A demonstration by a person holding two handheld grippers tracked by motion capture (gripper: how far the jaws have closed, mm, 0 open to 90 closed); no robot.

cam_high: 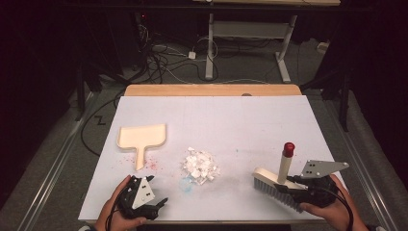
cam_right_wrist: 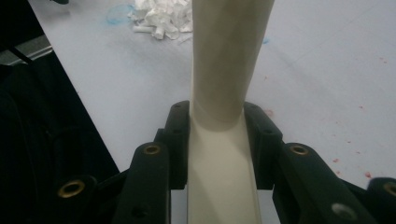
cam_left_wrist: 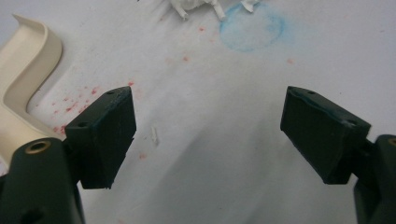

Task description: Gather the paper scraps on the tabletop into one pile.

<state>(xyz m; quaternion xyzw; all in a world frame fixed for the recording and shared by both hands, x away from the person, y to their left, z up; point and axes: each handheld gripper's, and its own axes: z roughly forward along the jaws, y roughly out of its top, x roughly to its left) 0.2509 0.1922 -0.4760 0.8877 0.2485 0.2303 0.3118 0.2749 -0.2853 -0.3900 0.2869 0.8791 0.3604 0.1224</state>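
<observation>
Black jaws of the right gripper [cam_right_wrist: 219, 140] are clamped on the cream brush [cam_high: 279, 180], one pad on each side of the brush's back just below the handle, as the right gripper view shows. In the high view the right gripper [cam_high: 293, 187] sits at the near right edge of the white table [cam_high: 240, 115], held by the person's right hand [cam_high: 332, 209], with its grey plate above it. The brush rests bristles down on the table, its handle tilted upward and ending in a red cap.

Left of the brush, near the table's middle, lies a pile of white paper scraps [cam_high: 199, 165], with a faint blue ring [cam_high: 186, 184] drawn just in front of it. The left gripper [cam_high: 161, 202] rests at the near left edge, jaws spread wide with nothing between them [cam_left_wrist: 210, 135]. Beyond it lies the cream dustpan [cam_high: 143, 138], handle pointing toward the person, with red specks scattered around the handle
</observation>
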